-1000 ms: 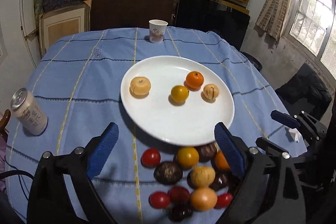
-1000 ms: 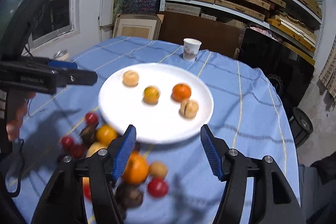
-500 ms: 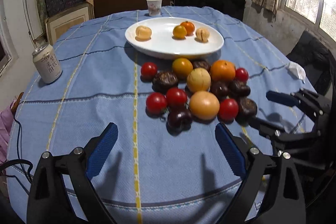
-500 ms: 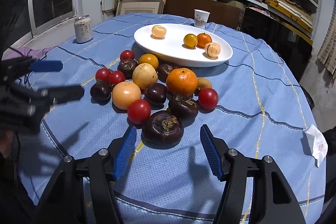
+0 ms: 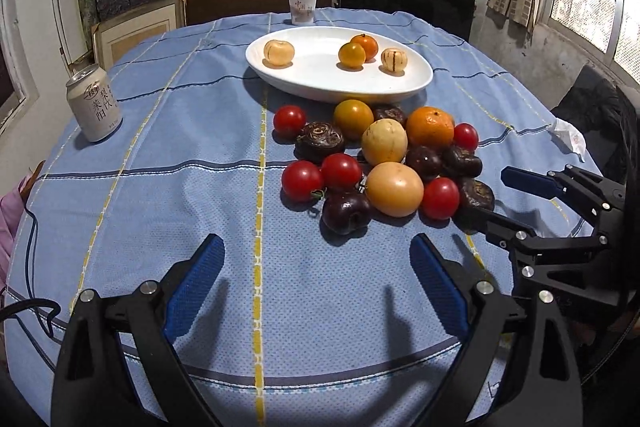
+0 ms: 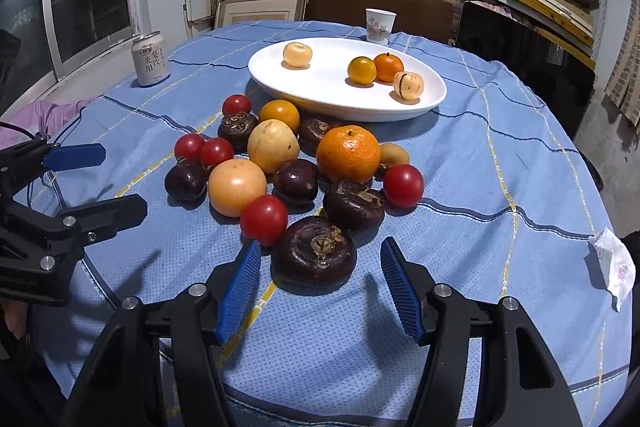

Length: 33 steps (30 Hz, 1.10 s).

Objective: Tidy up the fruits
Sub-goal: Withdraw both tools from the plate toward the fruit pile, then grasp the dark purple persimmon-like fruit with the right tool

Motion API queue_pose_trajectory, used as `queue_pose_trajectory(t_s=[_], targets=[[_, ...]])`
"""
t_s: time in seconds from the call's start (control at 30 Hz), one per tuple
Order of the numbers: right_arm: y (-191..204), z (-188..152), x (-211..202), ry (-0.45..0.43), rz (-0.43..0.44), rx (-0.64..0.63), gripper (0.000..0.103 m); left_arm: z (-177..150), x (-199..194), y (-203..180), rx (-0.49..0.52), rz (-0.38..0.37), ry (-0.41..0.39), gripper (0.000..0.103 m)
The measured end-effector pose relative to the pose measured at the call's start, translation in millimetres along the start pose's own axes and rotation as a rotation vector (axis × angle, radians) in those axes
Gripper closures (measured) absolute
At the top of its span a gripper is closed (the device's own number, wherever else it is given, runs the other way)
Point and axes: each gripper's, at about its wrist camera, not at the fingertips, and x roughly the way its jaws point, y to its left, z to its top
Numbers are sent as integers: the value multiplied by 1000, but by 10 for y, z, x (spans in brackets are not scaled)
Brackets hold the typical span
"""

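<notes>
A pile of fruit lies on the blue cloth in front of a white plate [image 5: 320, 83] [image 6: 320, 99]: red tomatoes, dark brown fruits, a big orange [image 6: 348, 155] [image 5: 430, 127] and pale yellow fruits. The plate holds several small fruits. My right gripper [image 6: 318, 285] is open, its blue pads on either side of the nearest dark brown fruit [image 6: 314, 251], without touching it. My left gripper [image 5: 316, 281] is open and empty, short of a dark plum [image 5: 346, 213]. The right gripper also shows in the left wrist view [image 5: 492, 197].
A drink can [image 5: 94, 107] [image 6: 150, 58] stands at the left of the table. A paper cup [image 5: 303, 7] [image 6: 380, 23] stands behind the plate. A crumpled tissue [image 6: 614, 267] lies at the right edge. Shelves and boxes stand behind the table.
Both grippers have pulled back from above the plate to the near side of the fruit pile and come lower. The right gripper has closed in around the nearest dark fruit. Both stay open.
</notes>
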Motion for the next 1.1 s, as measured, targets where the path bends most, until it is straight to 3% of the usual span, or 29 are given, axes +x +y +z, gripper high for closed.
queue_pose_trajectory(t_s=[0.33,0.47,0.57,0.87,1.0,1.1], targets=[[-17,5,49,20,9,15,40,4,16,1,-8,6,-5,11],[-4,1,94,44,27,10,54,5,13,1,-9,7,-6,11],[15,-8,84,39,22,-2,56,7,20,2,-11,10,-8,11],[-60,-65,-96,-56,34,37,57,50,161,-89,41,79,7,11],[-104,-94,-163,-93,51,55,63,93,257,-150,60,96,13,11],[-130,-100,-173,-98,64,62,63,122,303,-168,64,96,20,23]])
